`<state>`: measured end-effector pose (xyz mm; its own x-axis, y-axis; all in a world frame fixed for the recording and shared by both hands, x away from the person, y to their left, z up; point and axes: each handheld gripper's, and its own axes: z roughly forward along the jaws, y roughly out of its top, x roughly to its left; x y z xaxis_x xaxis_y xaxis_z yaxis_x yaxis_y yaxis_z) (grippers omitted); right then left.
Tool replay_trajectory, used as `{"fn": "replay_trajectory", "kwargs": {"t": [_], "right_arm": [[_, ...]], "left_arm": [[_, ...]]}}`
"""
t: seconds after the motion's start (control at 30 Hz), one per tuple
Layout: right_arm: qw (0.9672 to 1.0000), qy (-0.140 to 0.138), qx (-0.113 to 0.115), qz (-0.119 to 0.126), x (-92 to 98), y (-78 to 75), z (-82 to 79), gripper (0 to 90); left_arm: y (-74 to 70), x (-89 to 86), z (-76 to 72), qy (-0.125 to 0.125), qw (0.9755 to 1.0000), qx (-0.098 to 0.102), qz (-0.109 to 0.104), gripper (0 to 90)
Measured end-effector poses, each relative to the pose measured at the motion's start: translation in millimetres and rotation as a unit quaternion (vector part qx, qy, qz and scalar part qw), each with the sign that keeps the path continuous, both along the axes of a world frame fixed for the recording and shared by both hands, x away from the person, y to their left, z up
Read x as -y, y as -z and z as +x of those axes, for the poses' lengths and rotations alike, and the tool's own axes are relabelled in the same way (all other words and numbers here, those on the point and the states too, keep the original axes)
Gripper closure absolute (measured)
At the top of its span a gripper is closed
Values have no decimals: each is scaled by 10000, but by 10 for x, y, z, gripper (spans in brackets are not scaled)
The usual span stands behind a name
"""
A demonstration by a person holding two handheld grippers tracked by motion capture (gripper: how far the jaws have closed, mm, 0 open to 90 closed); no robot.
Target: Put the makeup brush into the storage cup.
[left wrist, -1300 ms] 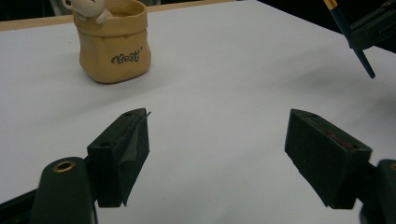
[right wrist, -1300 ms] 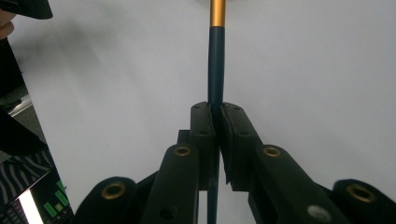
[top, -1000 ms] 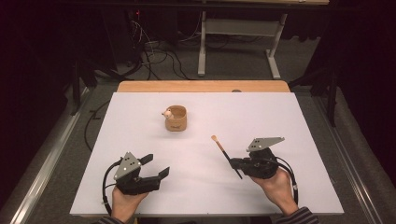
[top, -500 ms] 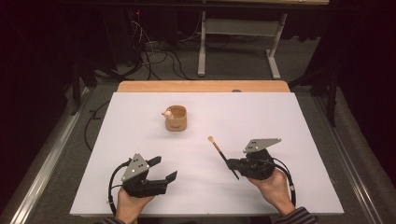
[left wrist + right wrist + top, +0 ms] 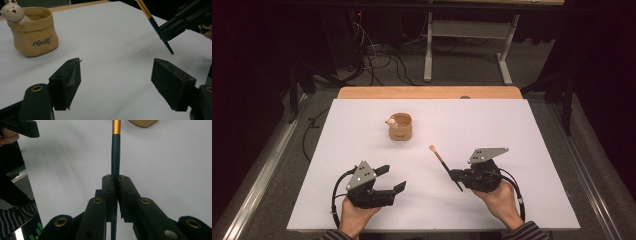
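Brush [image 5: 444, 167] first: from the high view I see it clamped in the right gripper [image 5: 458, 176], near the table's front edge and right of its middle. Its dark handle runs through the closed jaws, the gold band and pale tip slanting up and away toward the table's centre, clear of the surface as far as I can judge from above. My right hand [image 5: 501, 201] wraps the gripper body from below. The left gripper [image 5: 392, 179] sits toward the front-left corner, held in my left hand [image 5: 354, 216], jaws spread apart with nothing between them. A small tan cup [image 5: 400, 127] with a little bear figure [image 5: 390, 121] on its rim stands well back, left of the table's [image 5: 492, 120] centre, apart from both grippers.

Left gripper view: the left gripper [image 5: 116, 75] shows its two black jaws wide apart over bare white table [image 5: 107, 32]. The cup [image 5: 35, 33] stands at upper left, with the bear [image 5: 11, 12] peeking over its rim and lettering on its side. At upper right the right gripper [image 5: 165, 31] pinches the brush [image 5: 156, 25], dark end pointing down.

Right gripper view: the right gripper [image 5: 116, 182] is clenched on the brush [image 5: 116, 152], whose dark shaft rises straight out of the jaws to the gold band. The cup's base [image 5: 142, 122] is at the top edge.
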<state>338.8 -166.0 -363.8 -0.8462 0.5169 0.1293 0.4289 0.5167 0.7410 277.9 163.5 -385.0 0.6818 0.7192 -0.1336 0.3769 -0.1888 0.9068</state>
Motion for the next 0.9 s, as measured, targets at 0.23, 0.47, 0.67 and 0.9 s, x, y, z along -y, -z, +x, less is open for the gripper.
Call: {"fn": "replay_trajectory", "kwargs": {"t": [0.23,0.47,0.67,0.9], "right_arm": [[10000,-78,33,-10,-69,0,-14,860],[10000,-83,30,3,-93,-6,-23,860],[9999,-111,32,24,-132,-13,-34,861],[9998,-169,95,18,-176,-12,-35,860]], "left_arm": [[-23,115,77,105,9999,-49,-31,260],[-37,219,137,222,9997,-103,-12,259],[-51,312,196,317,9994,-158,-53,259],[-68,404,258,391,9990,-199,-126,267]]}}
